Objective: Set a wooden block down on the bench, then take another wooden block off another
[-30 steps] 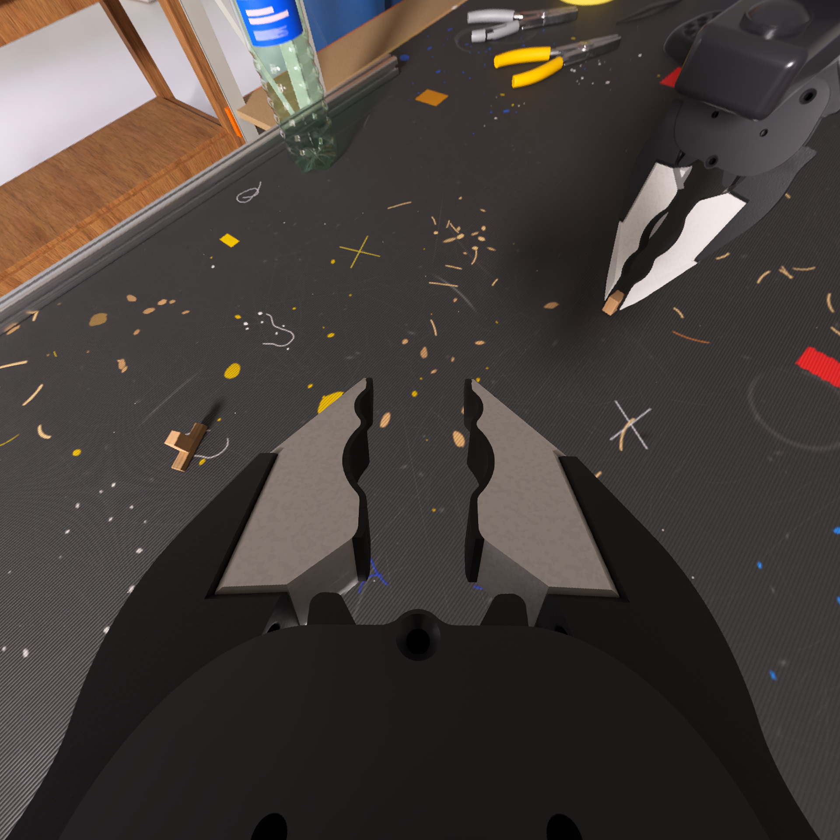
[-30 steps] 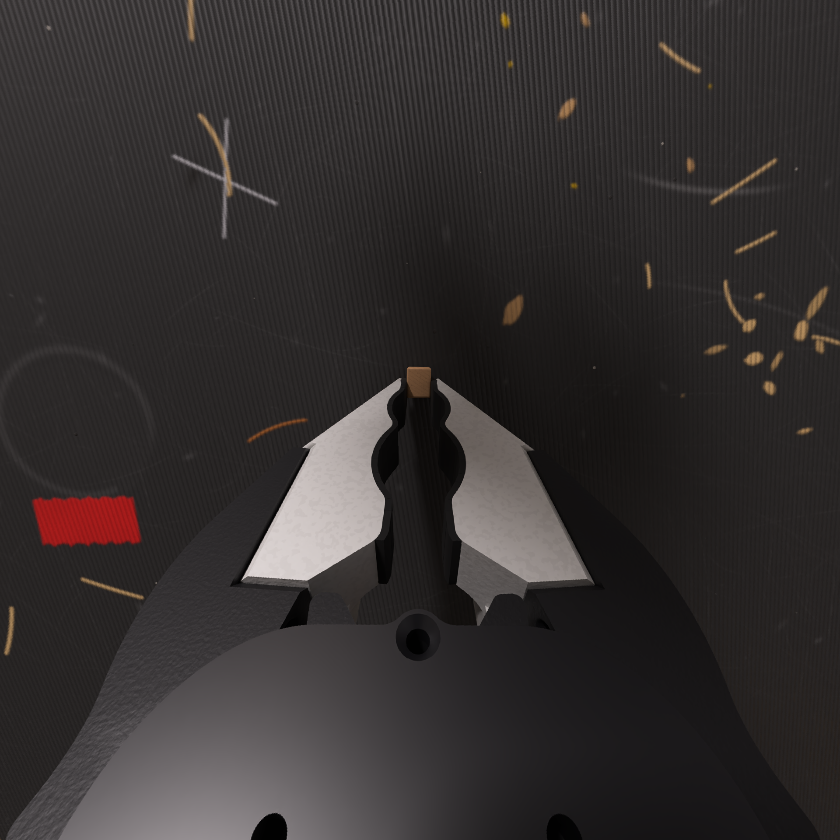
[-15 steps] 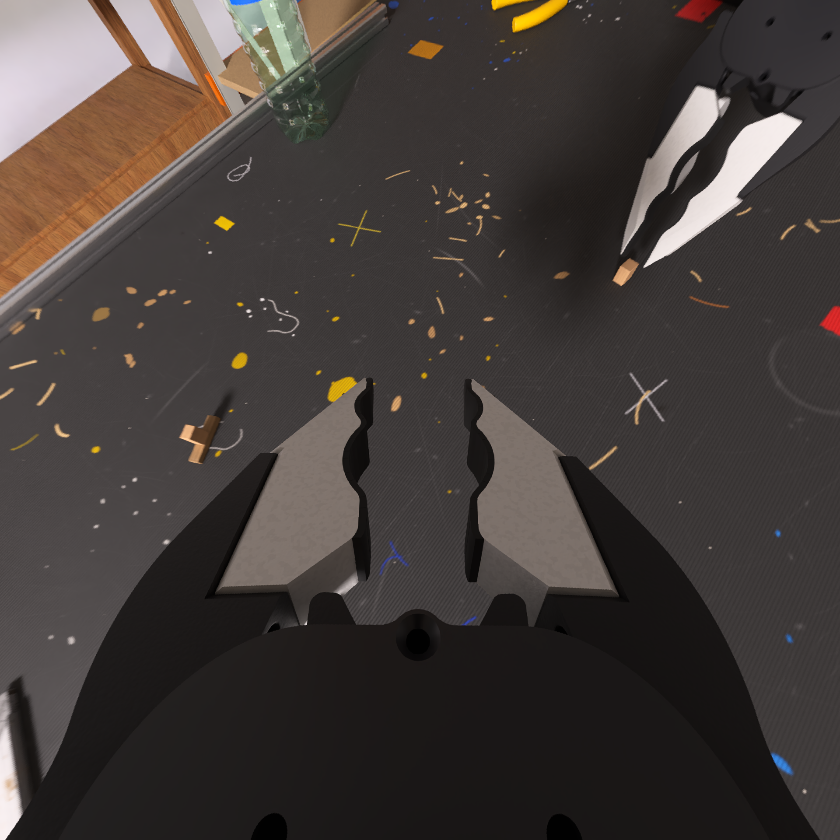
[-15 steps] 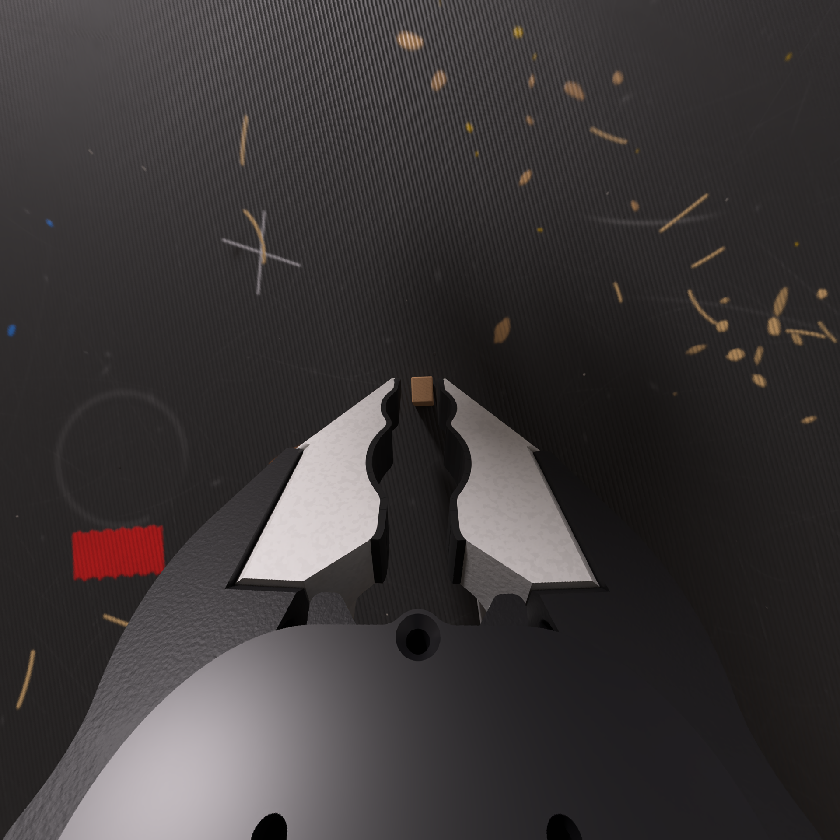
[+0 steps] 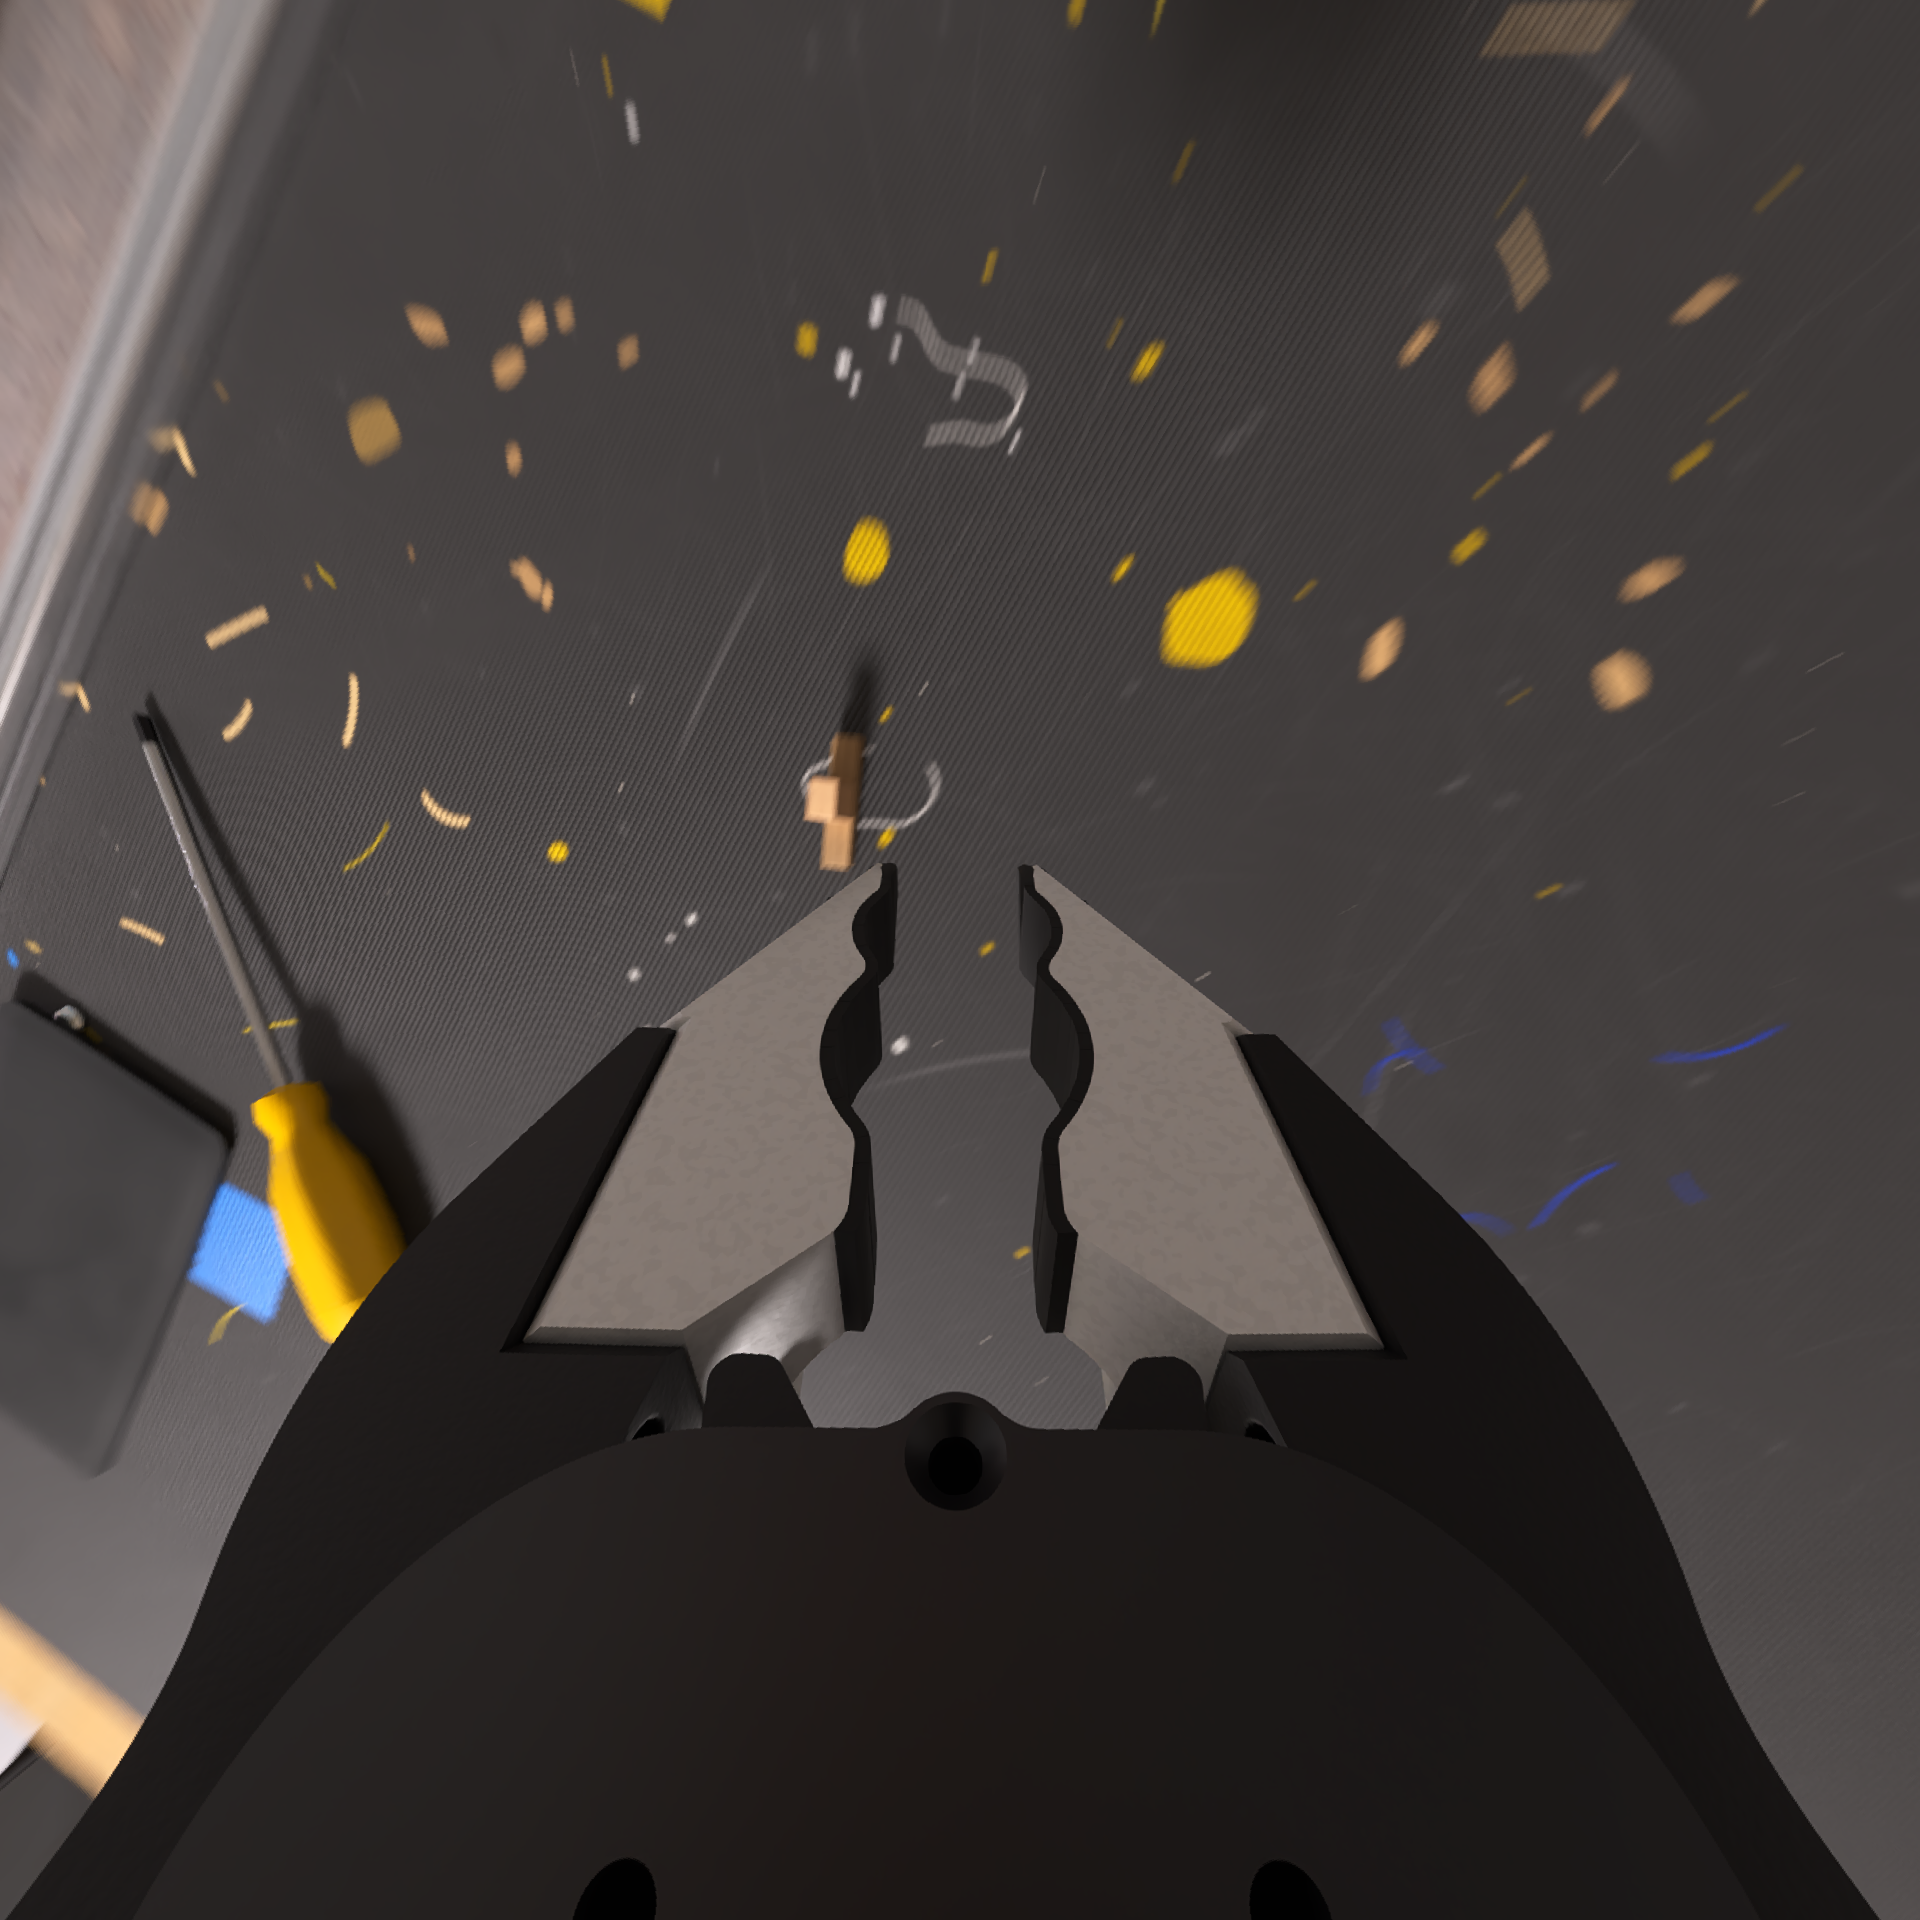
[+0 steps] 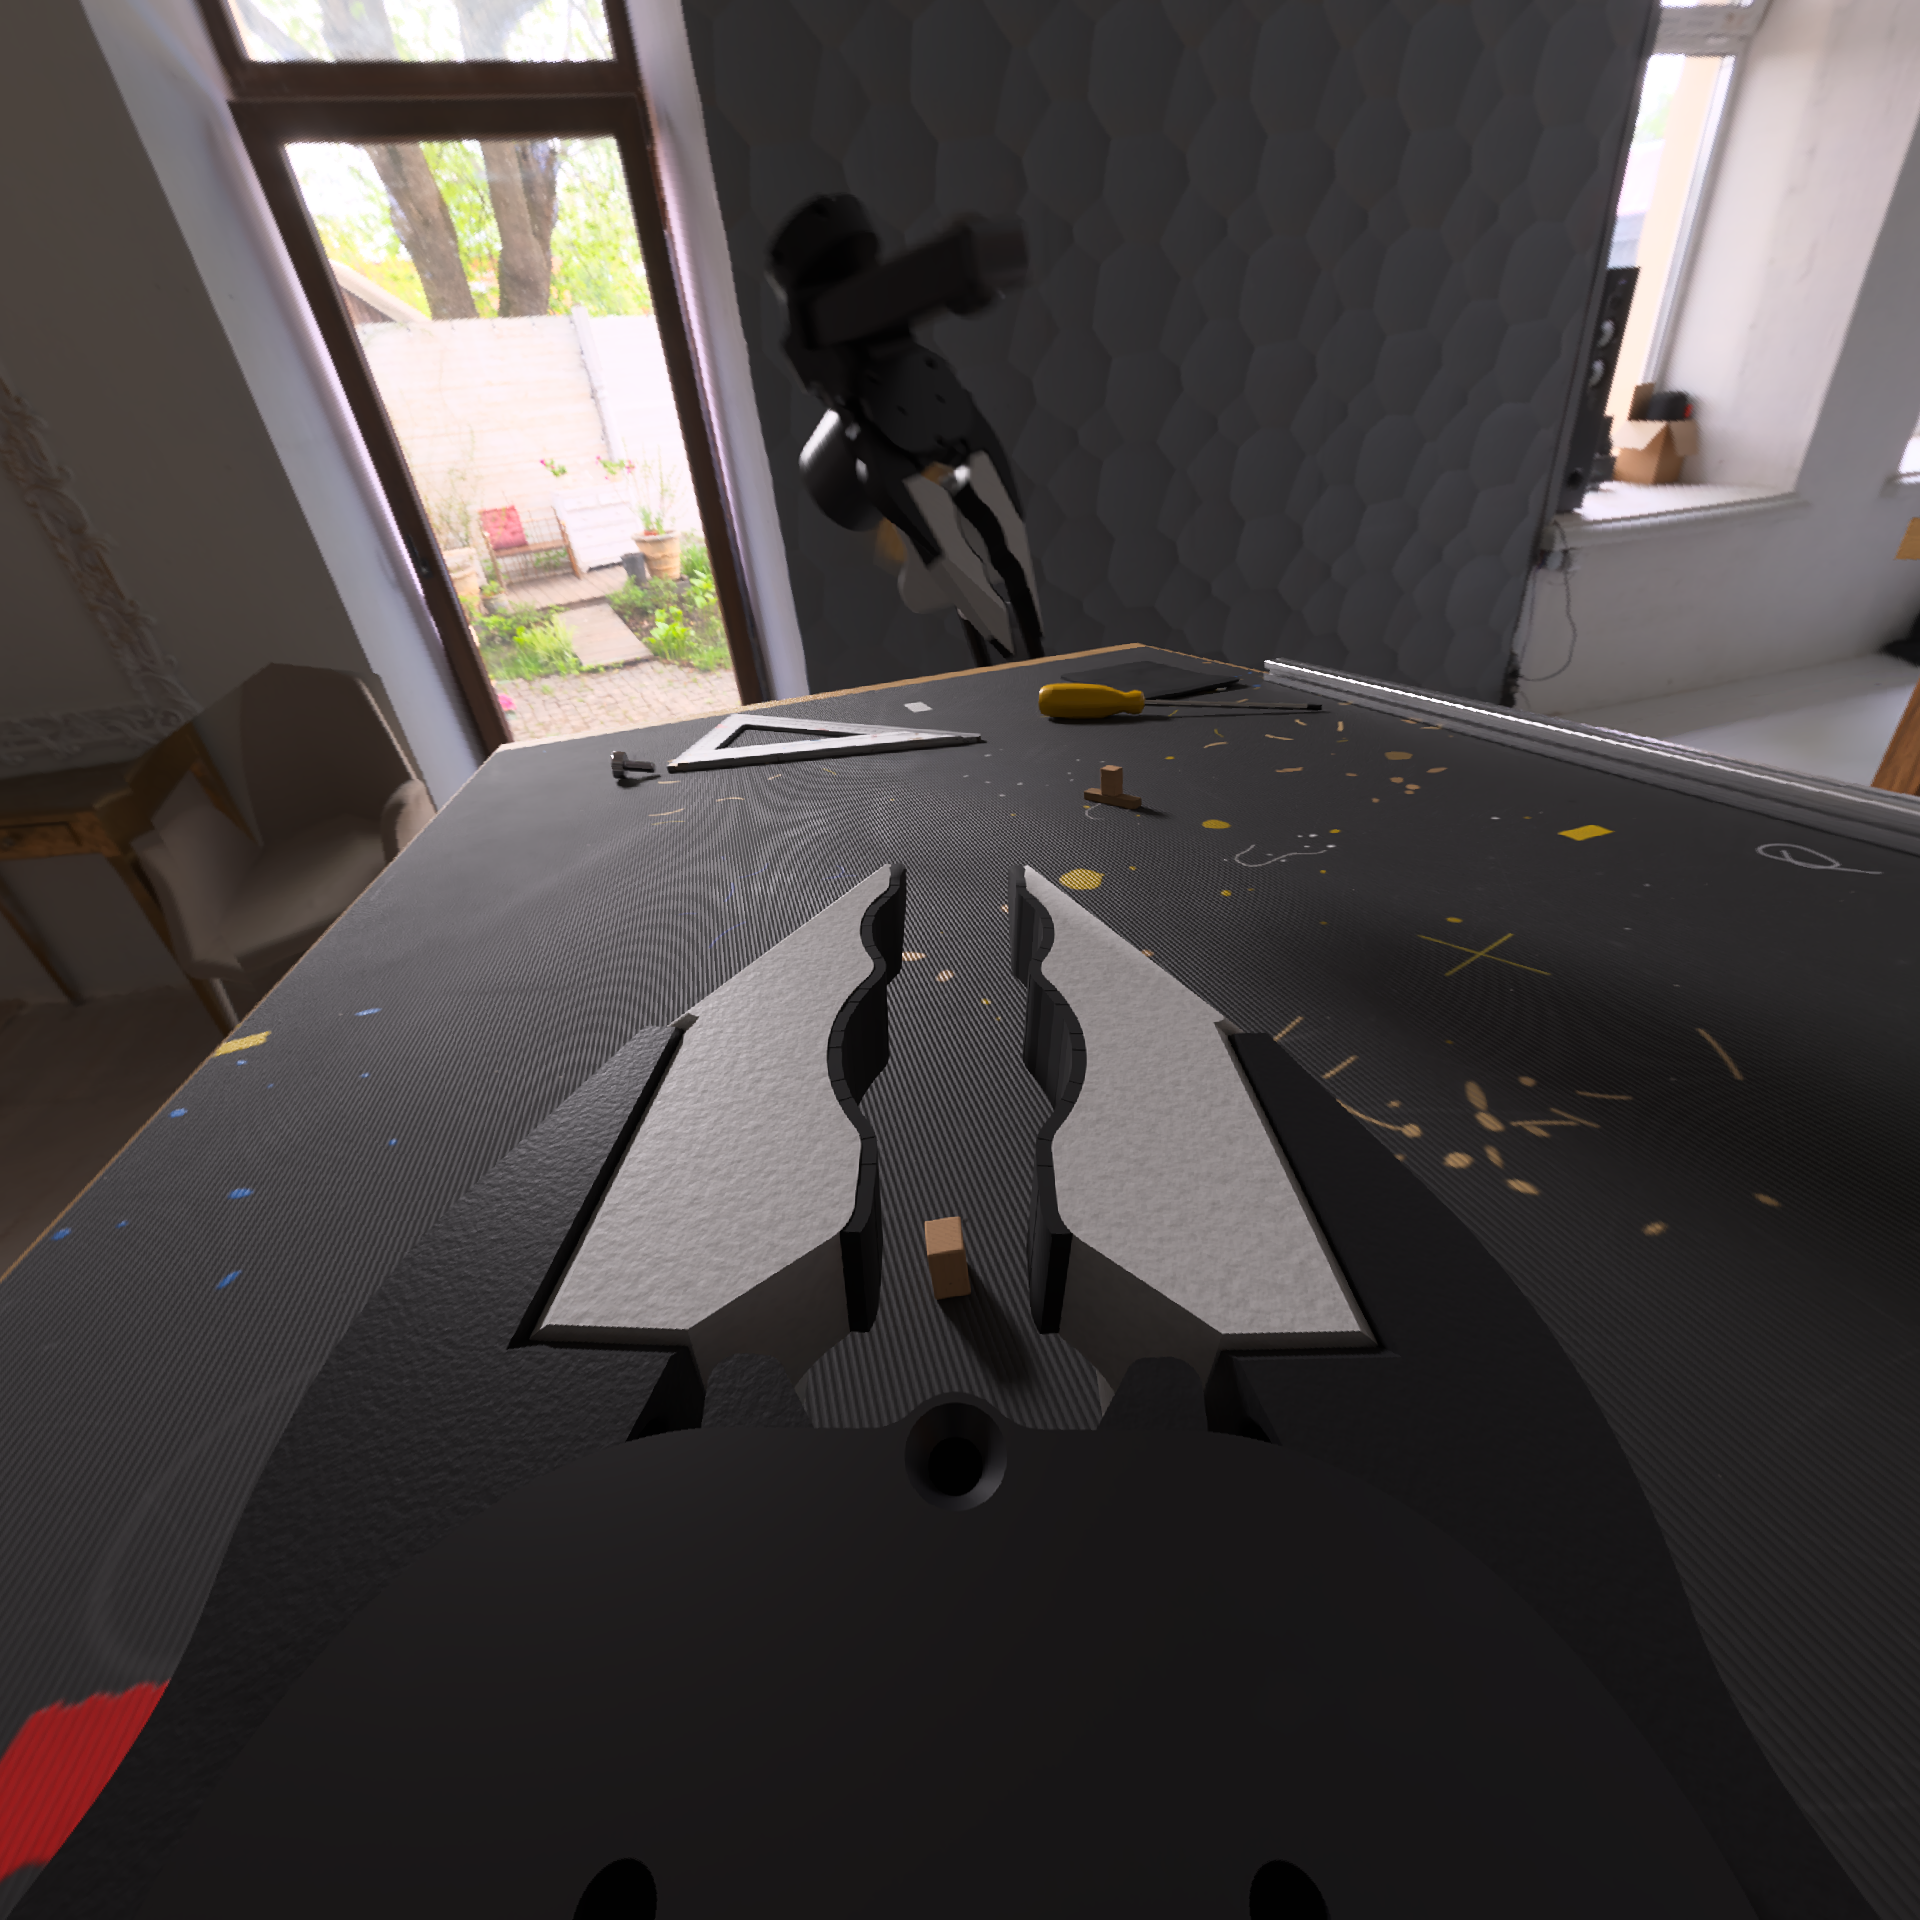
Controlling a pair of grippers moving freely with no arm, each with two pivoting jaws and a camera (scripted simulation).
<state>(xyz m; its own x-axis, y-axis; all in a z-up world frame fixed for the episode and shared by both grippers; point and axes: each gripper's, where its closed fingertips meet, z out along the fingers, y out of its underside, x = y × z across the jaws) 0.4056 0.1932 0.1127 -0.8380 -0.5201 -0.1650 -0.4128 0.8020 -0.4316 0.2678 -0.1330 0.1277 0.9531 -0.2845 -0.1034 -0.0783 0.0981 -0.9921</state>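
Note:
My right gripper (image 6: 961, 878) is open and empty, raised above the dark bench (image 6: 520, 1039). A small wooden block (image 6: 945, 1257) stands free on the bench below the gap between its fingers, touching neither. Farther off, a small wooden block sits on a flat wooden block (image 6: 1112, 787). In the left wrist view this stacked pair (image 5: 836, 800) lies just ahead of my open, empty left gripper (image 5: 956, 873), slightly left of its left fingertip. The left gripper (image 6: 997, 623) also shows blurred at the bench's far side, pointing down.
A yellow-handled screwdriver (image 5: 322, 1195) and a black box (image 5: 94, 1226) lie left of the left gripper, near the bench edge (image 5: 94, 416). A metal set square (image 6: 821, 743) and a small dark tool (image 6: 629, 767) lie at the far end. Shavings and paint flecks dot the mat.
My right gripper opened, let go of the small block on the bench, then rose and tilted up. My left gripper swung left and now points at the stacked blocks.

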